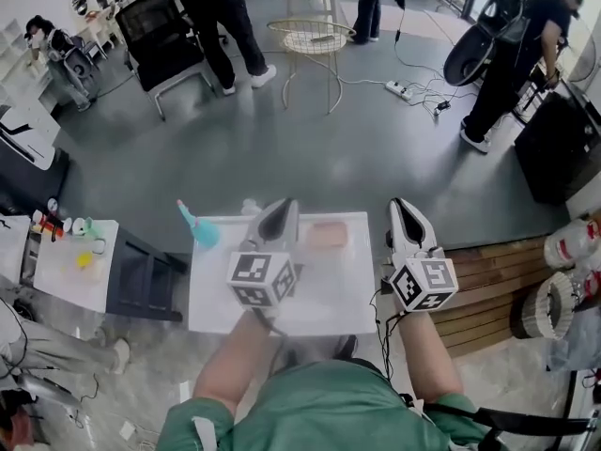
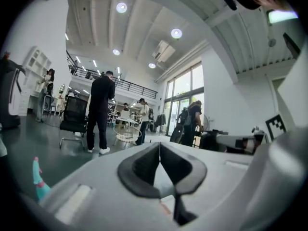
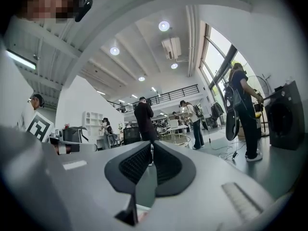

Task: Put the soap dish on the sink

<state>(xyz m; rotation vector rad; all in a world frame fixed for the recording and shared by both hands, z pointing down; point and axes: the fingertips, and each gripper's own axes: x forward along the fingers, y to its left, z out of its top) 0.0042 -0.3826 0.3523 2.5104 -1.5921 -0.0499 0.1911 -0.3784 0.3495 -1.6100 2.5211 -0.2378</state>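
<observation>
A pinkish soap dish lies on the white sink top, towards its far edge. My left gripper is held up over the sink top, left of the dish and pointing level. Its jaws are shut with nothing between them. My right gripper is raised beyond the sink's right edge, also level. Its jaws meet at the tips and hold nothing. Neither gripper touches the dish.
A teal brush stands at the sink top's far left corner. A white side table with small items is to the left, and a wooden slatted bench to the right. Beyond are an office chair, a round wire table and several people.
</observation>
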